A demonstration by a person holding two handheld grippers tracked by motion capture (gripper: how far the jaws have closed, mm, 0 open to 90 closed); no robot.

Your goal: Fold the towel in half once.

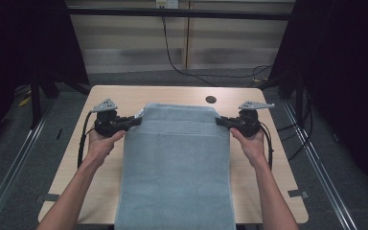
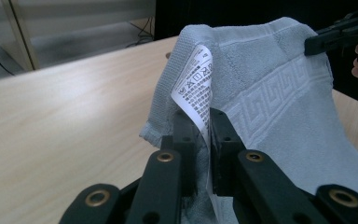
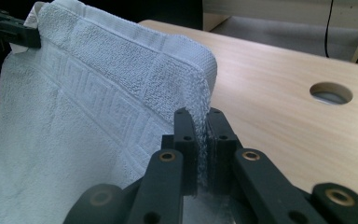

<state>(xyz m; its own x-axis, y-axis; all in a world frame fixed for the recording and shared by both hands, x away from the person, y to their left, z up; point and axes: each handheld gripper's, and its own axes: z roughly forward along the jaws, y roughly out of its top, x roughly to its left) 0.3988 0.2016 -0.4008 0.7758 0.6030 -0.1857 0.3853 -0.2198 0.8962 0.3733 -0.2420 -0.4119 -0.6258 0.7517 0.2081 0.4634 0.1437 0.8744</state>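
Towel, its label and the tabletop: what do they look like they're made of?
Towel: pale blue-grey terry cloth, likely cotton; looped pile and a woven key-pattern band show in the tool views.
Label: thin white printed fabric or satin tape, curling; which one is unclear.
Tabletop: light wood-grain, matte, probably laminate rather than solid wood.

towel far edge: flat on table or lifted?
Lifted. The left gripper and right gripper each pinch a far corner of the towel, raised above the table.

surface: wooden table (image 1: pixel 124 96) | on it: grey towel (image 1: pixel 177 167) | round hole (image 1: pixel 211 99)
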